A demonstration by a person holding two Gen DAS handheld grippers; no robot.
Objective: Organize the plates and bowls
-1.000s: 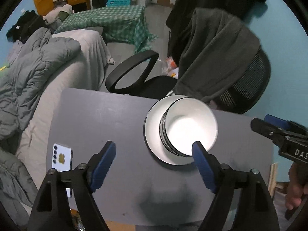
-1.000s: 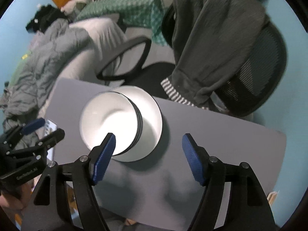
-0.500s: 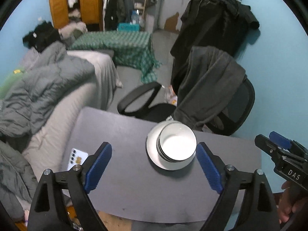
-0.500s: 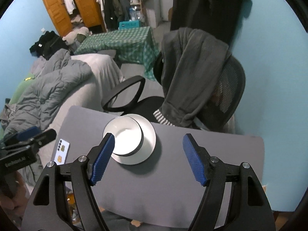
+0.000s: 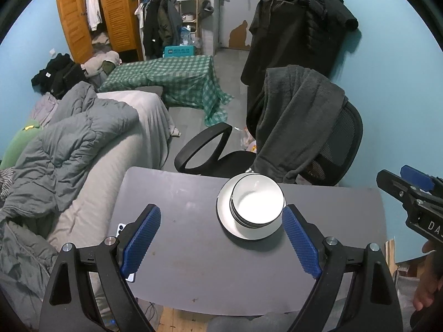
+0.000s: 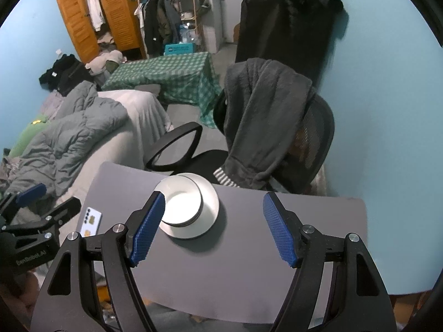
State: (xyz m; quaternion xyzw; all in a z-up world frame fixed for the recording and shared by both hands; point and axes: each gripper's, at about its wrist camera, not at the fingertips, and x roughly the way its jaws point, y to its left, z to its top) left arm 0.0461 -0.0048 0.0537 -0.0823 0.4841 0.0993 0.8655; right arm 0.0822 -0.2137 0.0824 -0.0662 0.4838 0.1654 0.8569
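A stack of white bowls (image 5: pixel 257 203) with dark rims sits on a white plate (image 5: pixel 225 220) on the grey table (image 5: pixel 180 262). In the right wrist view the same bowls (image 6: pixel 181 207) rest on the plate (image 6: pixel 209 218) near the table's far edge. My left gripper (image 5: pixel 218 238) hangs high above the table, open and empty, with the stack just inside its right finger. My right gripper (image 6: pixel 213 229) is open too, holding nothing, with the stack by its left finger. Each gripper shows at the edge of the other's view.
A phone (image 6: pixel 91 221) lies near the table's left edge. Behind the table stands a black office chair (image 5: pixel 337 144) draped with a grey robe (image 5: pixel 299 116). A bed with grey quilts (image 5: pixel 74 144) runs along the left. A hand (image 5: pixel 426 285) shows at lower right.
Both grippers have risen and tilted up, so the stack looks smaller and more of the room shows. The left jaws stand slightly wider. The bowls and plate have not moved.
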